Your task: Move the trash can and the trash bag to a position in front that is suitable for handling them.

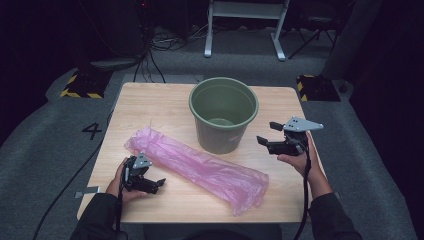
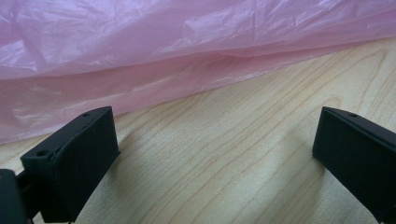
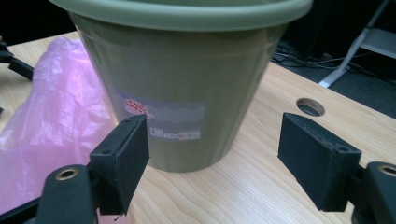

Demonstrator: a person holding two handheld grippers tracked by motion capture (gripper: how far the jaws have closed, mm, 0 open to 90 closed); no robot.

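Your left gripper [image 1: 159, 184] rests low on the table [image 1: 150, 107] at its near left, jaws spread wide with only bare wood between them; in the left gripper view the pink bag [image 2: 187, 51] lies just beyond the jaw tips, not touching them. The bag [image 1: 200, 167] stretches in a crumpled strip from the table's left middle to its near right, passing just in front of the bucket [image 1: 223, 115]. Your right gripper [image 1: 269, 134] is held above the table's right side, pointing at the bucket, jaws released and holding nothing. In the right gripper view the green bucket [image 3: 187, 84] stands upright just ahead of the open jaws, with a sticker [image 3: 161, 119] on its wall: a red round emblem over a bluish wavy band, and pale lettering below that is too blurred to read. A round hole [image 3: 310, 107] is cut in the tabletop to the right of the bucket. On the grey floor [image 1: 40, 150] left of the table a black "4" [image 1: 92, 131] is marked
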